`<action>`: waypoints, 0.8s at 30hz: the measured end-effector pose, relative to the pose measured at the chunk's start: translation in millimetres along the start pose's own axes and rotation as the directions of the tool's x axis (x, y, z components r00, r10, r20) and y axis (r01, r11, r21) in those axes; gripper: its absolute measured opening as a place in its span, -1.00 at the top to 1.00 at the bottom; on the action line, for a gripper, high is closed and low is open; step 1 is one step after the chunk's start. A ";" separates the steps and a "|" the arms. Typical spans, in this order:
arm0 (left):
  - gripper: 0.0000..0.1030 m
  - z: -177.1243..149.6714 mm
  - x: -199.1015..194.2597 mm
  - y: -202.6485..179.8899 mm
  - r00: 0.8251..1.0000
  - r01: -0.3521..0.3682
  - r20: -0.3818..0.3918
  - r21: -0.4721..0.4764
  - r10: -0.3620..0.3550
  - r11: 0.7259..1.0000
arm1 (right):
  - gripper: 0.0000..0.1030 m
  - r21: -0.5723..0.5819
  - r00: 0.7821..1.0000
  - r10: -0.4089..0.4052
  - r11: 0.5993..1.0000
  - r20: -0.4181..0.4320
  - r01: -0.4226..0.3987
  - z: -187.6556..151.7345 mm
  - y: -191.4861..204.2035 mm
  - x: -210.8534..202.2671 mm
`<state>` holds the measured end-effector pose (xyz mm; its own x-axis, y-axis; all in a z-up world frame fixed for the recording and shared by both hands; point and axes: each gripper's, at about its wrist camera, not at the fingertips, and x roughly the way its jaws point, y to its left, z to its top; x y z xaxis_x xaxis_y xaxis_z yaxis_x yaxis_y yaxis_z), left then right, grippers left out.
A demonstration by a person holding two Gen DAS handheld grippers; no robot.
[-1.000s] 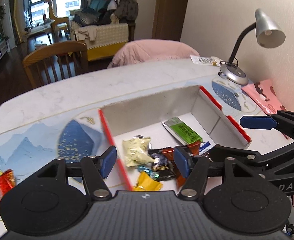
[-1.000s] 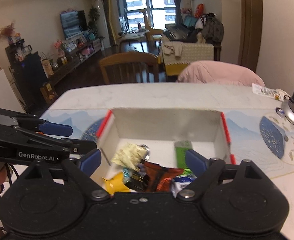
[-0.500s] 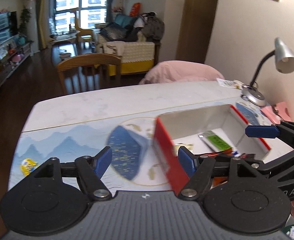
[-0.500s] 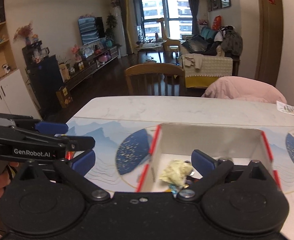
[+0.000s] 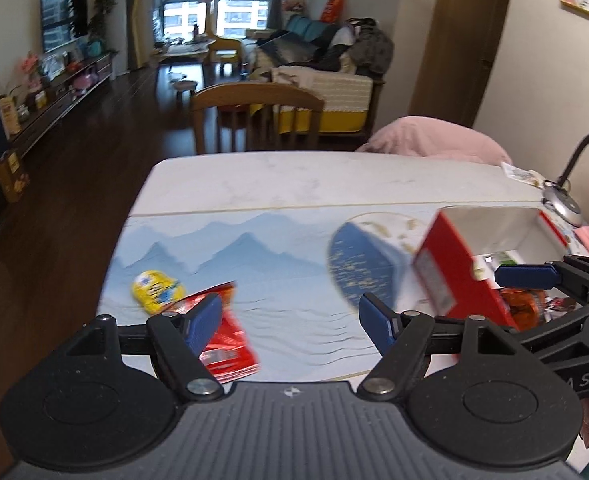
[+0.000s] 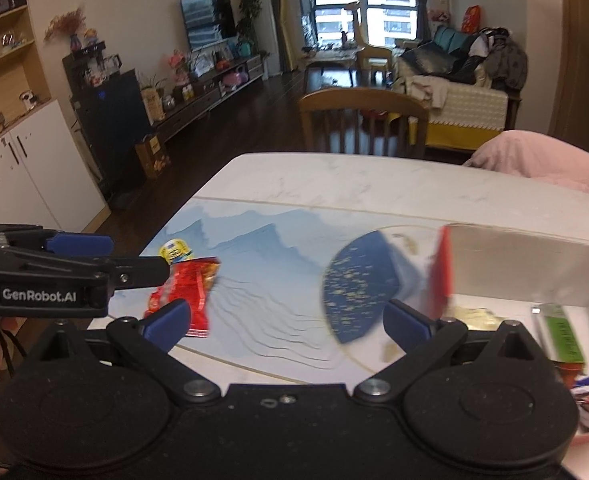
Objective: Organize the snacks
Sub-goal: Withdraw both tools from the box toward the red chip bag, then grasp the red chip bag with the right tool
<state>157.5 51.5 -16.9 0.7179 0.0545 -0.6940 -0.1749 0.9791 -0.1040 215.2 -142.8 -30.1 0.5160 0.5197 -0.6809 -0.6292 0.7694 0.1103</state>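
Nearest the left tool, just ahead of its left pad, lies a red snack packet flat on the bench. The tool's blue pads stand spread, having just been opening further, with nothing between them but bare bench mat. The packet looks light, thin and crinkly, a foil pouch that would slide and buckle instead of resisting, so I judge the safest hold is across its short width near the middle, or on a sealed end seam. Its long axis runs from the near edge away toward the far left, tilted slightly. Just beyond it sits a small yellow packet, rounder and puffier, likely soft and springy. The right tool is also spread wide and holds nothing. Farther right stands the red-sided box, open on top, with a green bar and other wrapped snacks inside.
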 end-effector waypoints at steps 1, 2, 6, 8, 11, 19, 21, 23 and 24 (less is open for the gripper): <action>-0.46 -1.8 0.5 10.0 1.000 -0.008 -0.004 -0.014 0.008 1.000 | -1.00 -0.005 1.000 0.004 1.000 -0.010 -0.004 0.8 6.9 6.8; -0.46 -3.9 0.6 20.1 1.000 -0.012 -0.007 -0.030 0.012 0.999 | -1.00 -0.010 1.000 0.008 1.000 -0.022 -0.008 2.3 13.8 13.9; -0.46 -12.3 1.3 55.9 0.999 -0.038 -0.014 -0.095 0.037 0.995 | -1.00 -0.026 0.997 0.024 0.999 -0.068 -0.026 7.1 36.8 41.6; -0.46 -17.6 3.6 71.8 0.999 -0.051 -0.025 -0.123 0.048 0.991 | -1.00 -0.037 0.996 0.035 0.999 -0.087 -0.038 7.7 47.1 53.8; -0.46 -25.6 7.4 96.2 0.997 -0.067 -0.046 -0.172 0.060 0.983 | -1.00 -0.062 0.992 0.046 0.997 -0.114 -0.054 9.7 63.3 73.5; -0.46 -44.0 8.6 149.2 0.992 -0.118 -0.079 -0.271 0.100 0.955 | -1.00 -0.097 0.979 0.042 0.993 -0.201 -0.063 16.8 96.9 131.4; -0.46 -47.1 9.2 159.0 0.989 -0.139 -0.090 -0.292 0.117 0.946 | -1.00 -0.102 0.975 0.031 0.993 -0.221 -0.055 17.5 104.2 146.5; -0.46 -49.7 8.4 167.6 0.987 -0.152 -0.095 -0.309 0.128 0.939 | -1.00 -0.101 0.971 0.020 0.994 -0.239 -0.046 17.5 109.9 160.4; -0.46 -50.0 7.8 170.6 0.986 -0.163 -0.097 -0.312 0.139 0.936 | -1.00 -0.100 0.969 0.017 0.994 -0.248 -0.043 17.4 112.9 167.6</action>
<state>99.5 209.2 -75.7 0.6180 0.1709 -0.7674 -0.4908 0.8464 -0.2068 240.8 37.6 -119.2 0.3446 0.4242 -0.8374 -0.7059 0.7052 0.0668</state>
